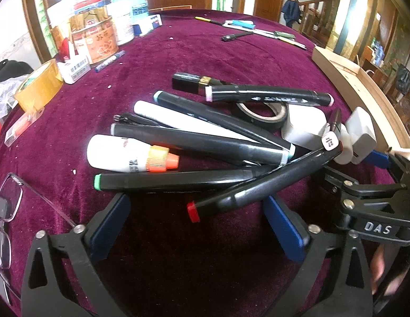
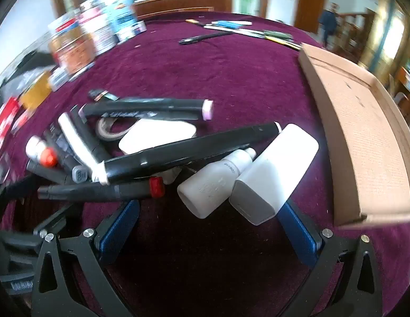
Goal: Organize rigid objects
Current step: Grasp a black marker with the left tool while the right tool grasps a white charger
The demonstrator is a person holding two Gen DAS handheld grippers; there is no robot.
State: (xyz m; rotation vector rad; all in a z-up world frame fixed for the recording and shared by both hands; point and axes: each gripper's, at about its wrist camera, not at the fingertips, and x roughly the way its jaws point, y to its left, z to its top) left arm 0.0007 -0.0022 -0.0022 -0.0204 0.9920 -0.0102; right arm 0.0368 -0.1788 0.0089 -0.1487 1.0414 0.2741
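Left gripper (image 1: 197, 219) and right gripper (image 2: 210, 227): fingers apart, gripping nothing. Slim black markers (image 1: 199, 142) heaped on maroon velvet cloth (image 1: 205, 58). Shallow cardboard box (image 2: 363, 132) beside them.

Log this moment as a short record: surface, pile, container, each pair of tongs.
surface: purple cloth
pile: black markers, white bottle with orange cap, black tape roll, heaped together
container: cardboard box, at the right of the pile
left tongs: open, holding nothing, a red-capped marker lying across the front
right tongs: open, holding nothing, white block at right pad
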